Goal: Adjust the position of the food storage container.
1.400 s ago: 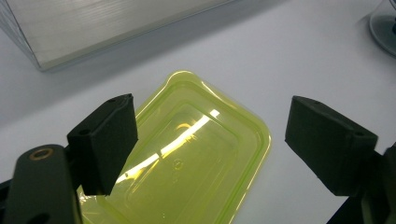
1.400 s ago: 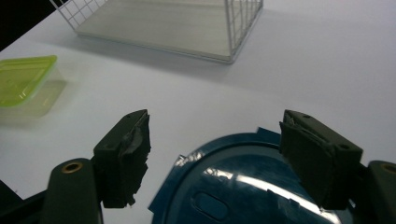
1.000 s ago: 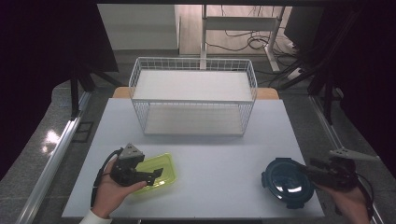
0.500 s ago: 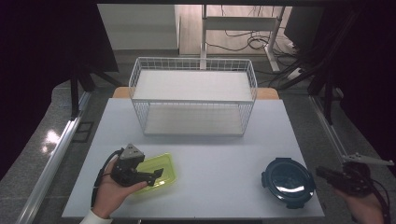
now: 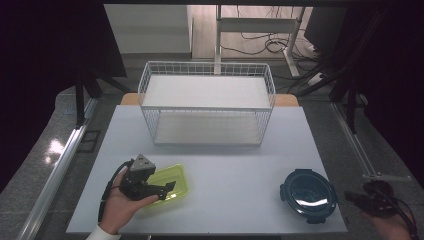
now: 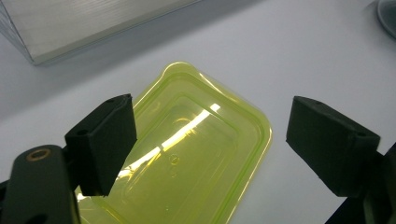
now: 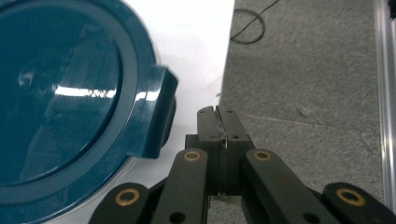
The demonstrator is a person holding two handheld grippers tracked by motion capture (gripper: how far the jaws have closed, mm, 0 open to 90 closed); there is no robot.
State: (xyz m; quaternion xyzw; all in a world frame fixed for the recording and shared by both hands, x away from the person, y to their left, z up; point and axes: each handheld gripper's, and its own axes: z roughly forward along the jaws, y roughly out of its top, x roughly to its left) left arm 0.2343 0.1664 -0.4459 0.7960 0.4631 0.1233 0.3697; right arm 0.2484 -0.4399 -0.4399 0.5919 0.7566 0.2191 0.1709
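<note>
While the left gripper (image 5: 167, 188) hovers over the yellow-green container (image 5: 170, 186) near the front left corner of the counter (image 5: 235, 170), its jaws stand wide apart, one to each side of the translucent tray in the left gripper view (image 6: 205, 154), and neither pad presses on its rim. The container (image 6: 196, 158) lies flat on the white surface, open side up, with light glinting off its bottom. The person's left hand (image 5: 120, 207) grasps the gripper from below, a black cable looping beside it. At the front right, the round dark-teal container (image 5: 306, 194) sits on the counter near its edge with its lid on; in the right gripper view a latch tab (image 7: 159, 112) juts from its rim. The right gripper (image 5: 352, 197) is just beyond the counter's right edge, over the grey floor (image 7: 317, 74), beside the teal container but not touching it. Its jaws have just been closing and now meet pad to pad with nothing between them (image 7: 218, 116). A white wire basket (image 5: 207, 107) stands at the back of the counter, well apart from both containers.
</note>
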